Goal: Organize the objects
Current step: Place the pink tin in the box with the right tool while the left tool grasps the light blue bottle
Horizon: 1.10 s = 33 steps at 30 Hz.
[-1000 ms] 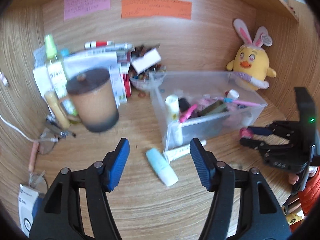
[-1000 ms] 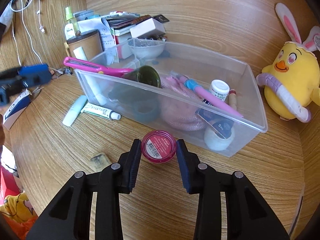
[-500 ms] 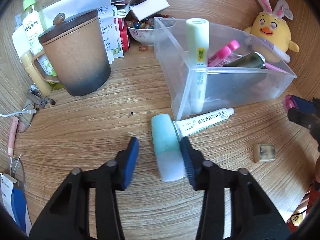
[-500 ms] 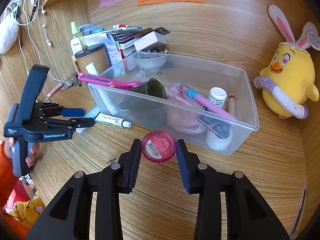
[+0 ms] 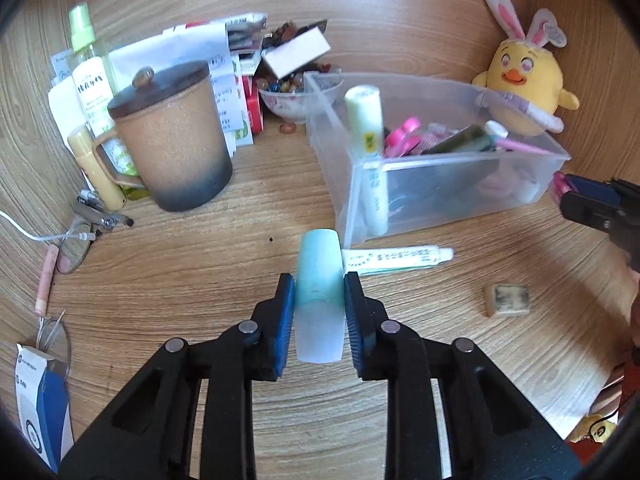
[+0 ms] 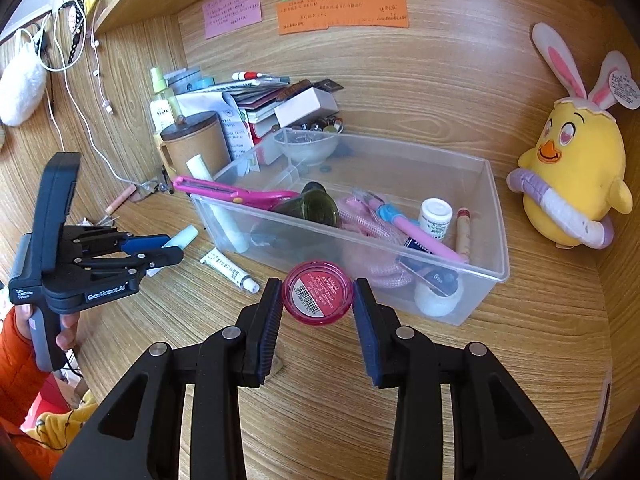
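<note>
My left gripper (image 5: pixel 319 300) is shut on a pale teal tube (image 5: pixel 319 280) that lies on the wooden desk just in front of the clear plastic bin (image 5: pixel 460 184). In the right wrist view the left gripper (image 6: pixel 168 250) and the tube (image 6: pixel 182 237) show at the left. My right gripper (image 6: pixel 316 300) is shut on a round pink jar (image 6: pixel 318 293) and holds it above the desk, in front of the bin (image 6: pixel 496 272). The bin holds pink scissors (image 6: pixel 232 192), a green bottle (image 6: pixel 316 208), pens and small jars.
A white ointment tube (image 5: pixel 396 258) lies by the bin's corner. A small tan block (image 5: pixel 506 299) lies to the right. A brown lidded mug (image 5: pixel 172 140), papers, a spray bottle and a bowl of beads (image 5: pixel 286 100) stand behind. A yellow chick plush (image 6: pixel 572 176) sits at the right.
My left gripper dropped to the teal tube and closed on it. My right gripper lifted the pink jar higher and kept hold of it.
</note>
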Tool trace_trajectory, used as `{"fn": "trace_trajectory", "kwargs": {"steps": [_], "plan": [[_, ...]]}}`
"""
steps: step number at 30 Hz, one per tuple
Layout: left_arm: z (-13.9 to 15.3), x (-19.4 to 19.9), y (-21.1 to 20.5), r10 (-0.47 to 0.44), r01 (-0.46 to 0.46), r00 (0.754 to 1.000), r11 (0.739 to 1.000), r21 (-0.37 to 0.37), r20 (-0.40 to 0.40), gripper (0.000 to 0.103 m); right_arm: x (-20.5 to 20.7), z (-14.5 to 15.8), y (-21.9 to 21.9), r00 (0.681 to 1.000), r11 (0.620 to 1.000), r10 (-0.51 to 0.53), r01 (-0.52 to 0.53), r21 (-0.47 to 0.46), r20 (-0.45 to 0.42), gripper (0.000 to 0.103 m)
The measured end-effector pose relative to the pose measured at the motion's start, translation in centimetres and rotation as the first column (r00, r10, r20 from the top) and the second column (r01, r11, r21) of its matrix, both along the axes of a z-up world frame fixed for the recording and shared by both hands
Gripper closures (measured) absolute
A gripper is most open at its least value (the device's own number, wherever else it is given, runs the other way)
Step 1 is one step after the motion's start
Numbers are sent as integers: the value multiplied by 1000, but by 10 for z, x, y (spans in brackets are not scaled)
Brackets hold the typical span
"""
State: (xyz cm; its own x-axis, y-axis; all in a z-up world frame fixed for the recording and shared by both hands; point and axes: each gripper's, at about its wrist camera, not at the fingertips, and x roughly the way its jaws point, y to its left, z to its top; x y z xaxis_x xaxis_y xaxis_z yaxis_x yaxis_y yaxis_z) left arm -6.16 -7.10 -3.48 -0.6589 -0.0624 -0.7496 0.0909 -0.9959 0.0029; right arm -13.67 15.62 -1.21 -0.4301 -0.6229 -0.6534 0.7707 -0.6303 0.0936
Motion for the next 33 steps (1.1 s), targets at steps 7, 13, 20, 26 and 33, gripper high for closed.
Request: {"fn": "trace_trajectory", "kwargs": {"steps": [7,13,20,26,33], "plan": [[36,9,20,-61,63,993,998,24,-101,79,1,16,6,999,999,-23,22,-35,-30,70],[59,-2,38,-113,126,976,990,58,-184,86,-5,33,12,998,996,-47,43,-84,-47,70],[74,-16,50,-154,169,963,984,50,-220,87,-17,42,9,995,993,-68,61,-100,-66,70],[56,-14,53,-191,199,970,979,44,-153,84,-39,40,5,994,992,-98,94,-82,-55,70],[4,-28,68,-278,277,960,960,28,34,78,-67,24,-6,995,995,-99,99,-29,4,70]]}}
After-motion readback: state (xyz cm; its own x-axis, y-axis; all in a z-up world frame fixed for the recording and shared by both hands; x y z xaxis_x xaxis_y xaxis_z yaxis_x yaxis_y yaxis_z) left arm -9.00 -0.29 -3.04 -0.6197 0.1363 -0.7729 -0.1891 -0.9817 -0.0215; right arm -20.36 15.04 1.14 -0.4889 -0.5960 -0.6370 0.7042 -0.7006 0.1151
